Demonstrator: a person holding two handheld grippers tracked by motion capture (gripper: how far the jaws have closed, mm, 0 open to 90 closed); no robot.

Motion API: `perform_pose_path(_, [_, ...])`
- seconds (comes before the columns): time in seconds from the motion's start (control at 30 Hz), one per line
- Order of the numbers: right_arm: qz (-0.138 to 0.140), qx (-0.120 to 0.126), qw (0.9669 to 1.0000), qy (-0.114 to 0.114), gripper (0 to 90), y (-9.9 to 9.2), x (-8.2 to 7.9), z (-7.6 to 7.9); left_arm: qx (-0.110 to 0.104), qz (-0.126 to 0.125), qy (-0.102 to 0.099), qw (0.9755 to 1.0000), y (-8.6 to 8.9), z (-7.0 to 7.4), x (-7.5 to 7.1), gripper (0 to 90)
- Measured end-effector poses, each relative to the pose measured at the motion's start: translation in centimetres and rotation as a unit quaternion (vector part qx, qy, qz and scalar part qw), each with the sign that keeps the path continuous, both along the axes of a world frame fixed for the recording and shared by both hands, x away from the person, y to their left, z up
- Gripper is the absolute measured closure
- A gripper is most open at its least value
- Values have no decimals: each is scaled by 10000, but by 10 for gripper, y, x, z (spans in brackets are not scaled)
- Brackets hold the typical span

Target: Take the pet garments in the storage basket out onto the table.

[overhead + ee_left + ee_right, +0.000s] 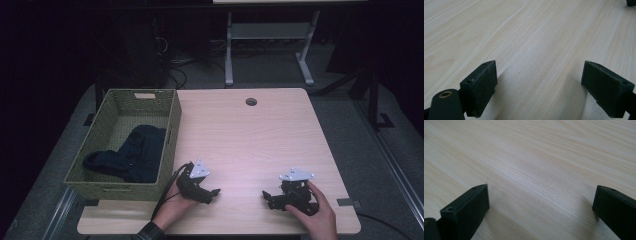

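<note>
Both grippers rest low over the near part of a light wooden table (250,135), each held by a hand. My left gripper (214,194) points right toward the table's middle; in the left gripper view its jaws stand wide apart (539,85) with bare wood between them. My right gripper (267,197) points left, facing the other one. Its jaws are also spread wide (541,207) over bare tabletop, holding nothing. A dark garment (132,154) lies crumpled inside a green woven basket (172,125) at the table's left.
The basket overhangs the table's left side, just left of my left hand. A round cable hole (251,102) sits near the far edge. Beyond the table stand a white desk frame (270,45) and cables on the dark floor.
</note>
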State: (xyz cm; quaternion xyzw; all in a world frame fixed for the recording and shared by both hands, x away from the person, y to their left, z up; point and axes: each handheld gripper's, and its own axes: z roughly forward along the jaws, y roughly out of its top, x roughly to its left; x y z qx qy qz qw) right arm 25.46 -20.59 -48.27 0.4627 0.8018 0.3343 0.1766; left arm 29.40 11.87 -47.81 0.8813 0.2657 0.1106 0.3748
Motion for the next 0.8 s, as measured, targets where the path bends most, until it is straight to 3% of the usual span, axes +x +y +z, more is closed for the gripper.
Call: perform_pose_path(0.8, [-1,0,10000,1,4,0,0,0,-29,83,35,10000,0,6,0,140])
